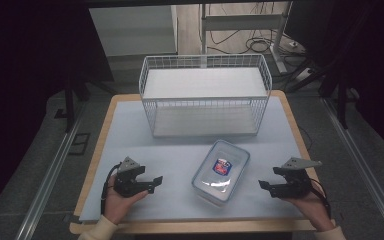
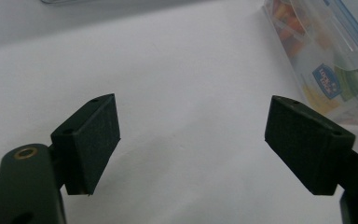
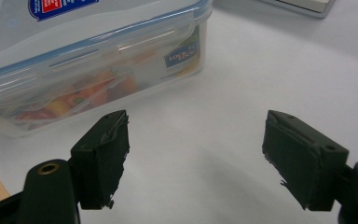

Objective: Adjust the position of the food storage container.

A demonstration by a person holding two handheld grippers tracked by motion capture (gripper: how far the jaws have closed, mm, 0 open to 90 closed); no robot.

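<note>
Left gripper [image 1: 152, 182] and right gripper [image 1: 264, 186]: fingers apart, nothing between, flanking lidded plastic box [image 1: 221, 170] on surface [image 1: 130, 135].
Risk, judged: smooth lid and angled lie make one-sided pinch slip or skid box.
Box holds colourful items, unclear which.
Beyond box: wire basket [image 1: 205, 95], holding white panel.

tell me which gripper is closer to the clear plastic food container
Left, though only slightly. The left gripper sits open just off the clear plastic food container on its left side; the right gripper sits open a bit farther off its right side. Neither touches it.
</note>
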